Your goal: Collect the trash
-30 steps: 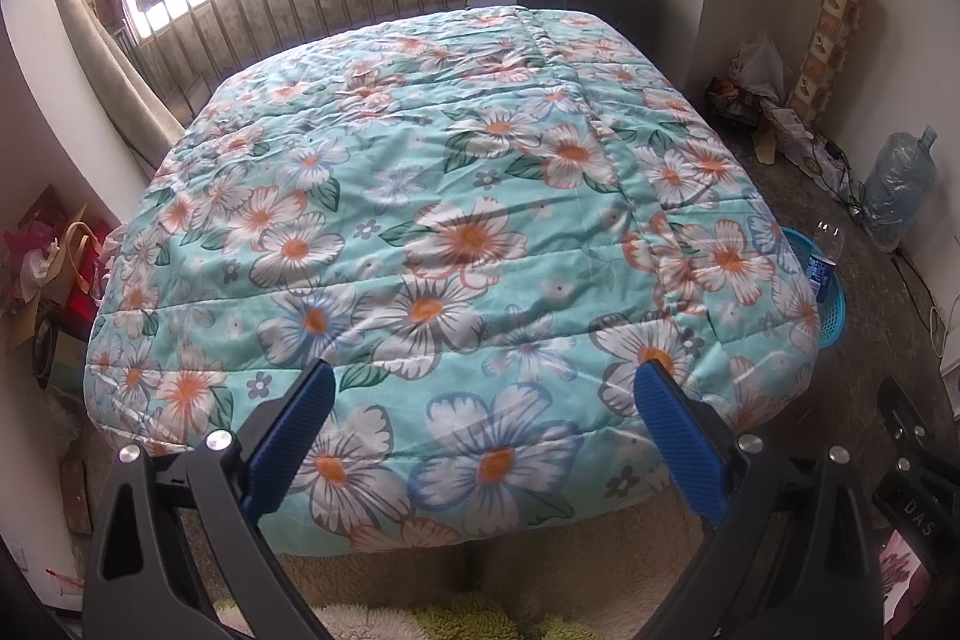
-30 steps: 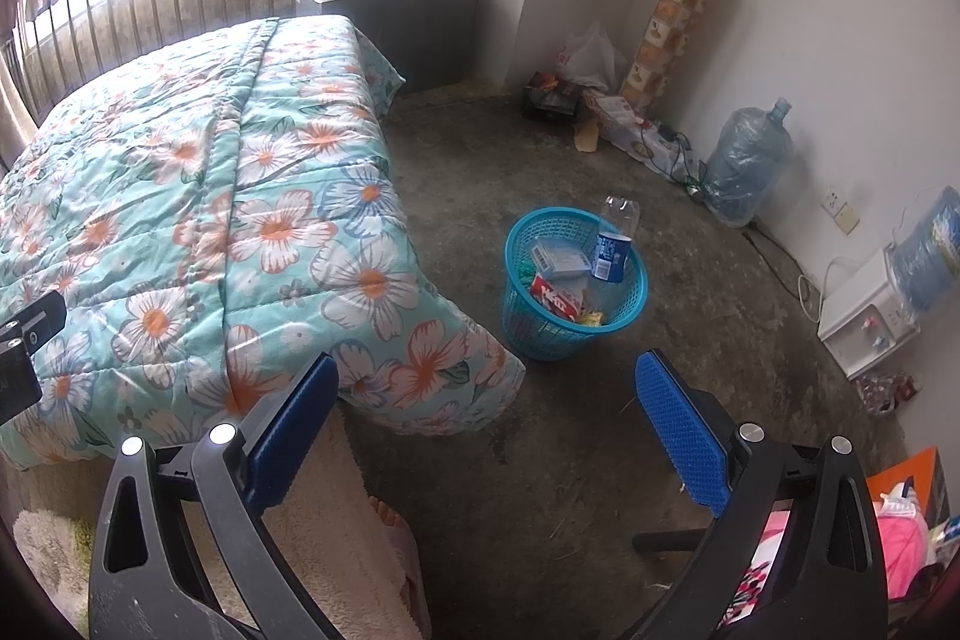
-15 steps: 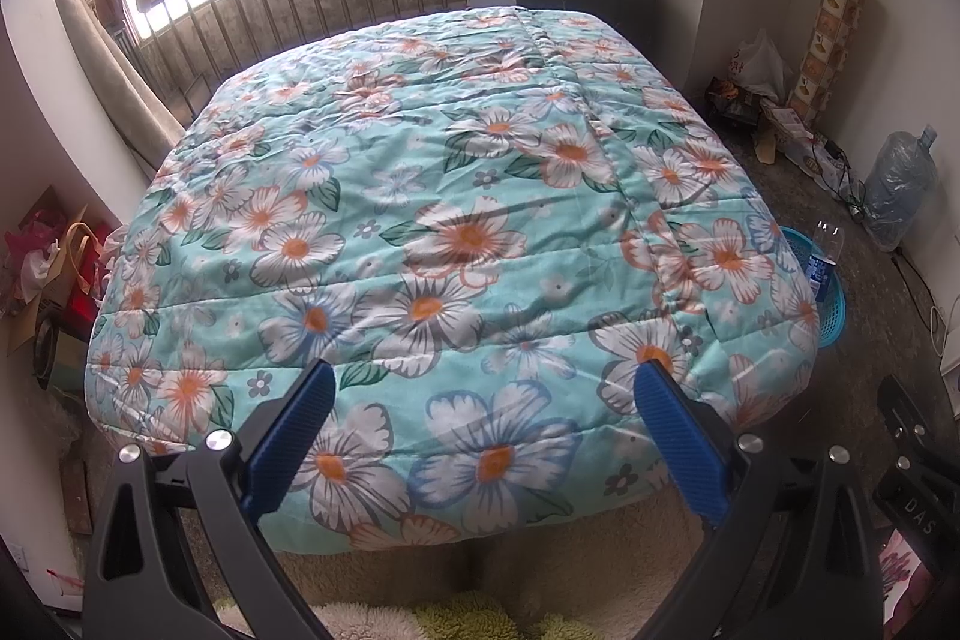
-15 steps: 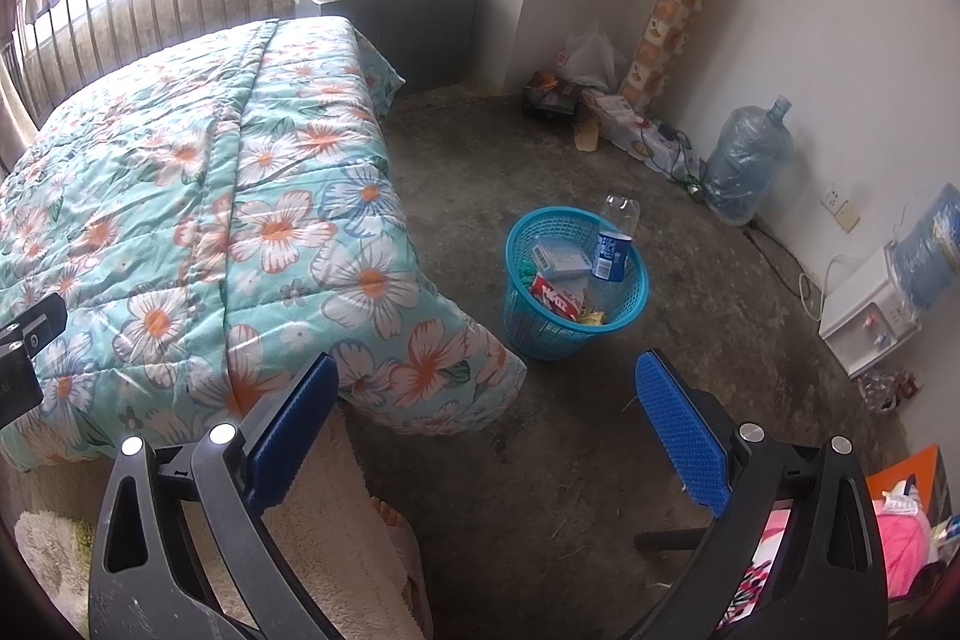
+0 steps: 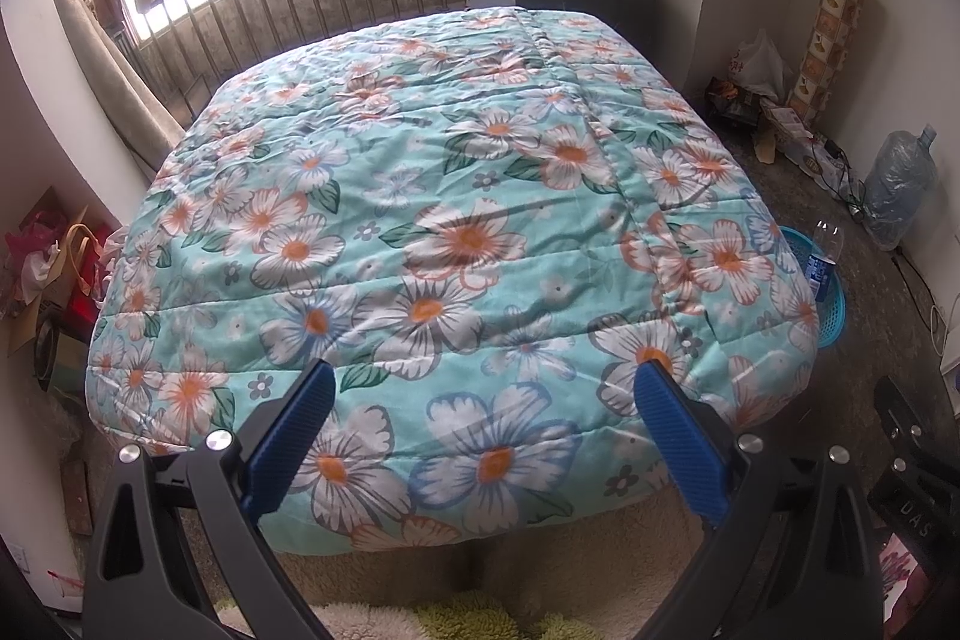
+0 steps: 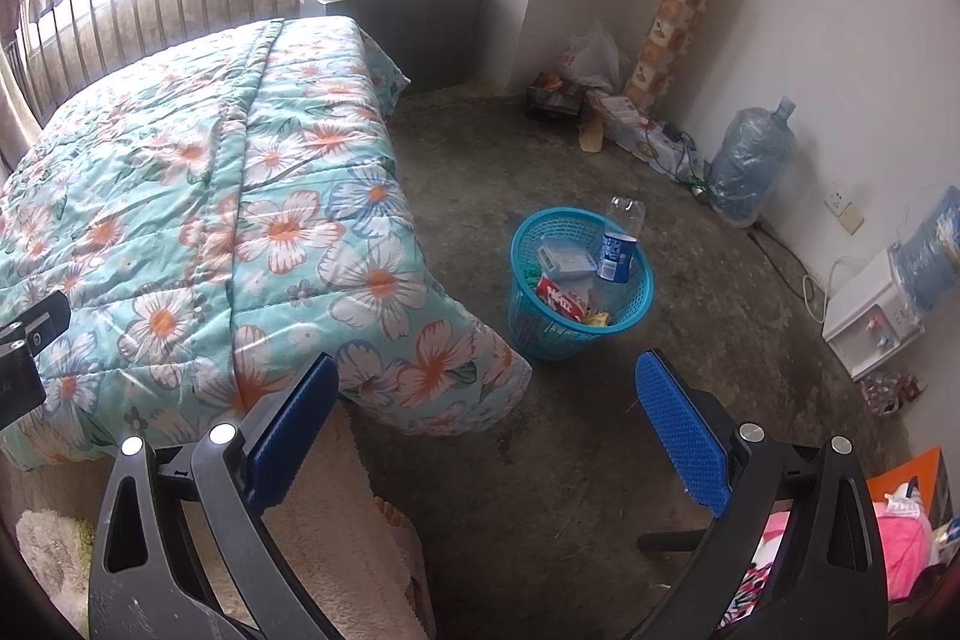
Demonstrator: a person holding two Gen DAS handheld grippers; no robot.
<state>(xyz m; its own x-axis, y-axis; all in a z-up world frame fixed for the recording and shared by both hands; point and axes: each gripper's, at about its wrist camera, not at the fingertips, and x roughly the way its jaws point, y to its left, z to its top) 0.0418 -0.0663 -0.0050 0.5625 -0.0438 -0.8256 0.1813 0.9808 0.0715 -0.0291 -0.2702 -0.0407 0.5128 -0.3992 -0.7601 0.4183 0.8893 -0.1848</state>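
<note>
The plastic bottle (image 6: 619, 244) is leaning on the rim of the blue basket (image 6: 543, 325) of trash beside the bed (image 6: 240, 196) — a careless reach is likely tipping it onto the floor. The left gripper (image 5: 480, 430) and right gripper (image 6: 486, 421) are hanging wide open, holding nothing, touching nothing.

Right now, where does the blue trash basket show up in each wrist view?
Left wrist: blue trash basket at the right edge, mostly hidden behind the floral quilt.
Right wrist: in full view at center, on the floor beside the bed corner.
Shared landmark: the clear bottle standing in it.
</note>
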